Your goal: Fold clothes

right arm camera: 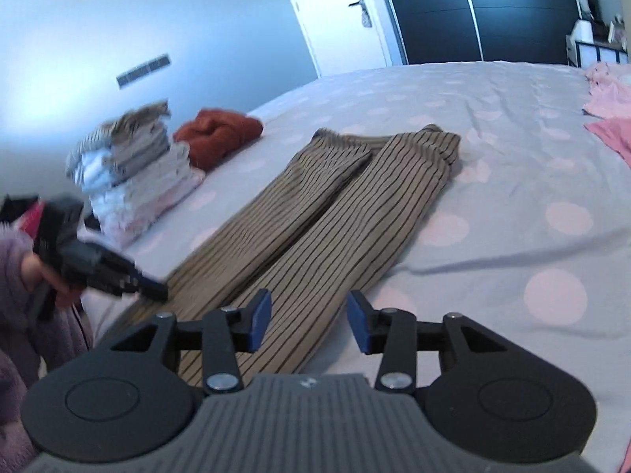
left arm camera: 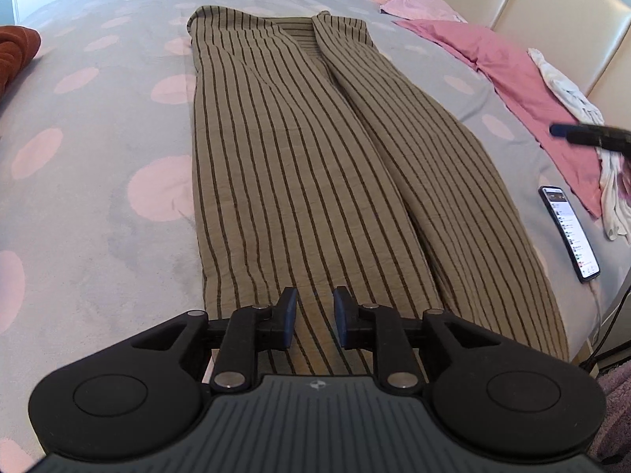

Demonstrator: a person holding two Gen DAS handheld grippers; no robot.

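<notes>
The left gripper (left arm camera: 314,317) hangs with its jaws parted, empty, just above the near hem of the striped trousers (left arm camera: 299,165), which stretch flat away from it across the dotted bedspread (left arm camera: 98,157). The right gripper (right arm camera: 309,321) is released too, over the trousers' edge. A phone (left arm camera: 570,232) lies right of the left claw.
</notes>
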